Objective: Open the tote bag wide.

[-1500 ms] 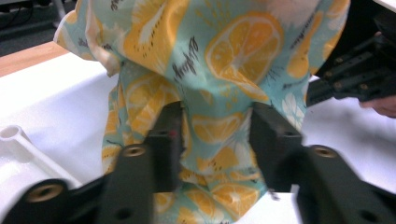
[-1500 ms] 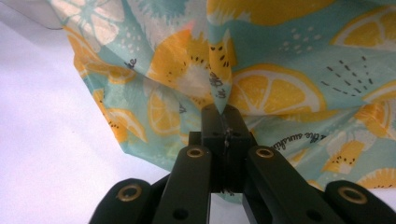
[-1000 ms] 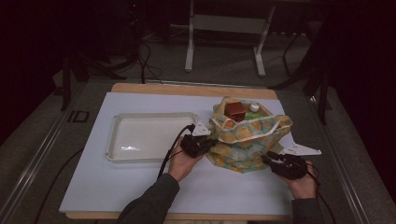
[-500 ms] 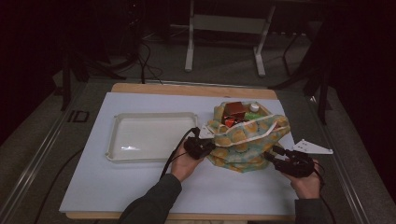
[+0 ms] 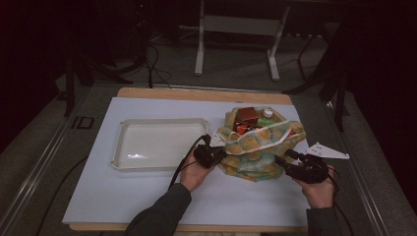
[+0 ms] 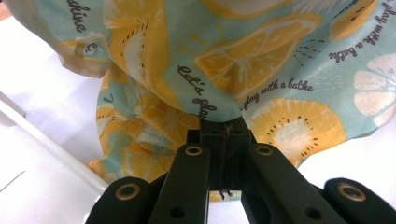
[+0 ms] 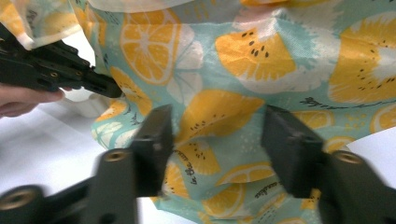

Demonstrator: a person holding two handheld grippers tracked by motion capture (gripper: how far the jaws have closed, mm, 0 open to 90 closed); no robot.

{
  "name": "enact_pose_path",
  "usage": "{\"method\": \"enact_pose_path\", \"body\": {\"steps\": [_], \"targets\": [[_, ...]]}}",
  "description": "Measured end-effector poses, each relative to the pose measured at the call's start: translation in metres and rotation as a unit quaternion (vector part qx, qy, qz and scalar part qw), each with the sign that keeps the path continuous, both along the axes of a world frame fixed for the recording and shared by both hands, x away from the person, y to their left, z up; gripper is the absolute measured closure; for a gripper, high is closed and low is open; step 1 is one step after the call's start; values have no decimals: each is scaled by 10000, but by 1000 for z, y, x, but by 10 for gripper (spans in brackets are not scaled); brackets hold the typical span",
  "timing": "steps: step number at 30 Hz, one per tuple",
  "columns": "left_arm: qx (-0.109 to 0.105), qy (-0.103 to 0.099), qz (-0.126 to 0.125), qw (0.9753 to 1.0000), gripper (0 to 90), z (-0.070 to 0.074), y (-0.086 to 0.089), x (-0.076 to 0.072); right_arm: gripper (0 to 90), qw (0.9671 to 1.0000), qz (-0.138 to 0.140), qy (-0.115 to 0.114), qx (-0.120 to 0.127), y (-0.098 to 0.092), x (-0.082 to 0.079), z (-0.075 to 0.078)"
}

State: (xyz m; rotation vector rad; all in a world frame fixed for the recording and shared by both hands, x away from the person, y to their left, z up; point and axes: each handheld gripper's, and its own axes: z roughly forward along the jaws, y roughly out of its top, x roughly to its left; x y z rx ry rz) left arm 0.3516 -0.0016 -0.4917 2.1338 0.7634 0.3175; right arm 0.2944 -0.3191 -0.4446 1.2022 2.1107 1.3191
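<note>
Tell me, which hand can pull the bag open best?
Probably the left gripper: its jaws are already shut on the bag. The right gripper is open, its jaws either side of the cloth.

Empty white tray (image 5: 160, 147) on white mat (image 5: 147, 196), left of centre.

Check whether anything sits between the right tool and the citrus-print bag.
Nothing visible does. In the right gripper view the right tool has its jaws spread wide with the citrus-print bag directly between and ahead of them. The left tool is already shut on the bag's fabric on the far side, clear of that path.
</note>
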Motion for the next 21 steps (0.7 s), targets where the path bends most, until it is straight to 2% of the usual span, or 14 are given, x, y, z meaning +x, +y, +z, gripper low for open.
{"method": "enact_pose_path", "body": {"steps": [3,5,7,9,15,18,19,20,21], "targets": [[31,-27,-3,10000,892,1,1,0,656,9997,-78,-57,-214,-1,1,-1],[4,-35,19,10000,892,1,1,0,810,9998,-62,-71,-180,-2,0,-2],[-23,-69,43,10000,891,2,2,-1,900,9997,-66,-120,-216,-2,-1,-3],[-43,-88,71,9999,889,4,2,-1,900,9996,-30,-113,-259,-2,-1,-5],[-136,-150,113,9997,886,6,4,-3,900,9989,71,100,-443,4,4,-20],[-132,-164,121,9997,885,6,6,-3,900,9988,95,117,-461,7,4,-20],[-130,-165,123,9997,885,6,6,-3,874,9991,112,96,-398,5,3,-18],[-130,-162,133,9997,885,5,6,-3,754,9995,128,104,-276,3,3,-16],[-137,-156,134,9997,885,5,7,-3,671,9997,140,132,-150,1,2,-14]]}}
